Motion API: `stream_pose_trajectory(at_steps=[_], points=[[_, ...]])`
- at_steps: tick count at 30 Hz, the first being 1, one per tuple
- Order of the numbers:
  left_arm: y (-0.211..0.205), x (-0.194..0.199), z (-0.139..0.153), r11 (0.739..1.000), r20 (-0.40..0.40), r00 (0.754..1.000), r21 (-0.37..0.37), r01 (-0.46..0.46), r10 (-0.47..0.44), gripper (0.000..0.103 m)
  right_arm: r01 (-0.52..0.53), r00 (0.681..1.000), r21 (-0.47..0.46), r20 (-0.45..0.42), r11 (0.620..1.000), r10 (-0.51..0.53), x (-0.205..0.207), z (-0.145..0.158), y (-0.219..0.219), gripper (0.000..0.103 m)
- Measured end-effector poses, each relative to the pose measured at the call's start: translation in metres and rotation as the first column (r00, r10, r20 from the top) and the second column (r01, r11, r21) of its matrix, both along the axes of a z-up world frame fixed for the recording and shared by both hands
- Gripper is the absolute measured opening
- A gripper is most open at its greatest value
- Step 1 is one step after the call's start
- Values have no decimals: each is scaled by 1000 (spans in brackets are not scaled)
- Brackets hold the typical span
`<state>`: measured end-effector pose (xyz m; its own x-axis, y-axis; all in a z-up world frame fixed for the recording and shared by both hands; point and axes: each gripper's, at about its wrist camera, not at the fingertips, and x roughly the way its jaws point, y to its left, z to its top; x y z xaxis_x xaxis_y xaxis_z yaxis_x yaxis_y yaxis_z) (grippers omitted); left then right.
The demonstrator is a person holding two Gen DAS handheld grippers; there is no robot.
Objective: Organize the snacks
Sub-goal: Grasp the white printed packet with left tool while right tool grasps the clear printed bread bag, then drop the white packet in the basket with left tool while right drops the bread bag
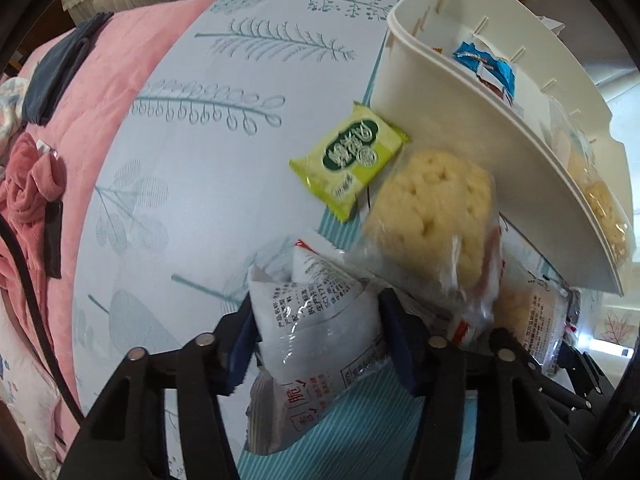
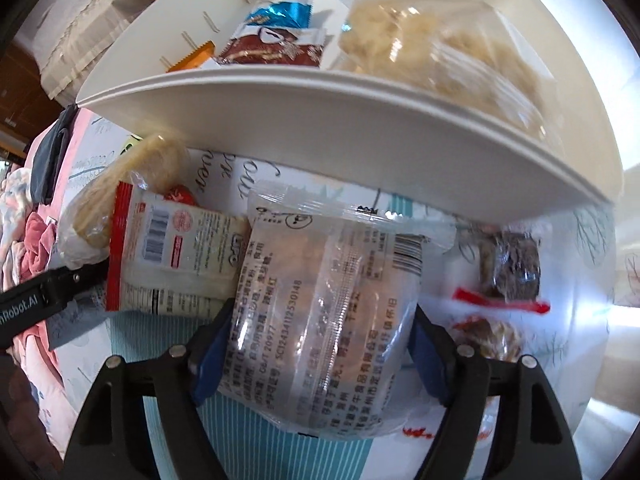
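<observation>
Pinching a white snack packet (image 1: 316, 332) on the bed (image 1: 192, 168), the left claw (image 1: 316, 340) grips; the right claw (image 2: 320, 356) clamps a clear packet (image 2: 324, 320), bin (image 2: 320, 120) at twelve o'clock.

We are in a home bedroom: a leaf-printed bedsheet (image 1: 224, 128) spreads ahead of the claw, a pink quilt (image 1: 132, 60) and crumpled clothes (image 1: 32, 184) to its left.
</observation>
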<state>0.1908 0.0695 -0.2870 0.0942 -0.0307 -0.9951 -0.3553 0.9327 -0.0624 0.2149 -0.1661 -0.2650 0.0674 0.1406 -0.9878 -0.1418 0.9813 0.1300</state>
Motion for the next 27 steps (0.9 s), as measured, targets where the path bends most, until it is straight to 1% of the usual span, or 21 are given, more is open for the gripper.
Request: stream_pose_trajectory(at_steps=[3, 8, 10, 13, 16, 20, 23, 25, 27], points=[[-2, -10, 3, 1000, -1, 1000, -4, -1, 1, 54, 14, 999, 3, -40, 1000, -14, -5, 0, -1, 78], [-1, -26, 16, 999, 11, 999, -6, -32, 32, 54, 47, 990, 10, -135, 999, -45, -16, 0, -3, 78], [0, -34, 23, 999, 18, 998, -10, -52, 52, 54, 55, 983, 14, -176, 998, -52, -31, -2, 0, 78], [1, -45, 36, 997, 25, 997, -17, -78, 79, 54, 69, 970, 27, -236, 997, -61, -38, -2, 0, 78], [1, -55, 50, 994, 35, 994, -24, -106, 106, 54, 72, 960, 46, -275, 996, -56, -44, 2, 2, 78], [3, -66, 71, 990, 52, 989, -33, -137, 138, 54, 53, 958, 91, -286, 994, -25, -48, 15, 6, 78], [3, -72, 88, 987, 60, 985, -20, -160, 161, 54, 29, 961, 130, -278, 991, 9, -51, 29, 6, 78], [4, -73, 98, 984, 68, 981, -22, -179, 180, 54, -5, 967, 148, -250, 989, 42, -53, 41, 5, 78], [5, -73, 111, 981, 82, 978, -26, -193, 194, 54, -50, 977, 162, -198, 986, 82, -54, 55, 8, 78]])
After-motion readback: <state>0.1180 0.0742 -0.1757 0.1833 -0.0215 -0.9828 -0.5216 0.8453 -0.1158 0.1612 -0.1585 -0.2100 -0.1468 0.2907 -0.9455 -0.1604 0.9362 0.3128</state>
